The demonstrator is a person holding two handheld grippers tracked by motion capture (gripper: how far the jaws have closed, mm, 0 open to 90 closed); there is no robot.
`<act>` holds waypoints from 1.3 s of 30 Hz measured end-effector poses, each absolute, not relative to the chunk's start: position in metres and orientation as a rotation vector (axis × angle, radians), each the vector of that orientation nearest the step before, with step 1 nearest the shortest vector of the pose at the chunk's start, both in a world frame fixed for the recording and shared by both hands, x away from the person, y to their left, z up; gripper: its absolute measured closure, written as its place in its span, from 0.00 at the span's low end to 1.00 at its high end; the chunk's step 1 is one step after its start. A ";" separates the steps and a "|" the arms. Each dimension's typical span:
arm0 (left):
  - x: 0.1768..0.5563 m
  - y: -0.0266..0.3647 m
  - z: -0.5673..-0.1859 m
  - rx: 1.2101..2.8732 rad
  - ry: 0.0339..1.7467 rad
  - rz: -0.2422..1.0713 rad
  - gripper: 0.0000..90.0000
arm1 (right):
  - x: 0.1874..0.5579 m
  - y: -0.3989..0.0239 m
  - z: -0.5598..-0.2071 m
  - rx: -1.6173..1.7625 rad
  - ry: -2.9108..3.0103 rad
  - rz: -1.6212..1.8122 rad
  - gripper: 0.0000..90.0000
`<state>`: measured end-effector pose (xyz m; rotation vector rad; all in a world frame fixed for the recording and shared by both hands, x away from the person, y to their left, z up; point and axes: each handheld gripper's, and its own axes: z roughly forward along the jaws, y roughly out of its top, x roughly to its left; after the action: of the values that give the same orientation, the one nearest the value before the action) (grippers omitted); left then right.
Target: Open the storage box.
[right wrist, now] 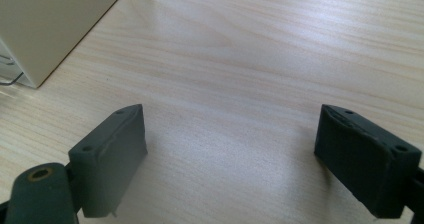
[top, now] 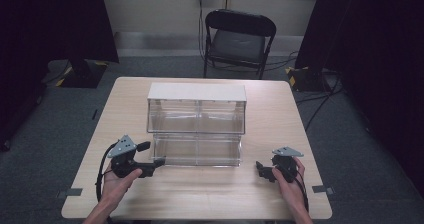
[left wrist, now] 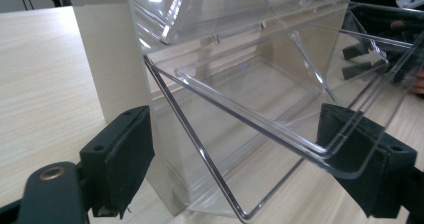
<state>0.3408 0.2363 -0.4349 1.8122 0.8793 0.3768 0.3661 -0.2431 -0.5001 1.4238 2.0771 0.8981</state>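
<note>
A clear plastic two-tier bin organiser (top: 197, 116) with a white top and white sides stands in the middle of the table. My left gripper (top: 151, 154) is open at its lower front left corner. In the left gripper view the gripper (left wrist: 235, 159) straddles that corner, one jaw beside the white side panel (left wrist: 107, 59) and the other at the front lip of the lower clear bin (left wrist: 240, 84), which tilts outward. My right gripper (top: 262, 170) rests open on the table, to the right of the organiser. In its own view the right gripper (right wrist: 230, 159) has only bare wood between its jaws.
The light wooden table (top: 200, 194) has free room in front of the organiser and on both sides. A black folding chair (top: 237, 36) stands beyond the far edge. The organiser's white side panel (right wrist: 50, 19) shows at the upper left of the right gripper view.
</note>
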 end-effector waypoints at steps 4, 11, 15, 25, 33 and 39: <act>0.342 0.236 -0.434 1.811 0.881 0.377 0.17 | 0.366 -0.243 -0.500 1.424 2.077 0.898 0.14; 0.343 0.233 -0.431 1.813 0.872 0.371 0.18 | 0.366 -0.243 -0.500 1.424 2.077 0.898 0.14; 0.343 0.231 -0.432 1.819 0.867 0.365 0.17 | 0.366 -0.243 -0.500 1.424 2.077 0.898 0.14; 0.345 0.227 -0.429 1.826 0.856 0.364 0.17 | 0.366 -0.243 -0.500 1.422 2.077 0.898 0.14; 0.346 0.226 -0.425 1.830 0.853 0.374 0.17 | 0.366 -0.243 -0.500 1.422 2.077 0.898 0.14; 0.346 0.227 -0.424 1.827 0.865 0.379 0.17 | 0.366 -0.243 -0.500 1.424 2.077 0.898 0.14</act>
<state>0.3461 0.2266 -0.4243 1.8268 0.8648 0.3787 0.3661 -0.2431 -0.5001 1.4240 2.0769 0.8982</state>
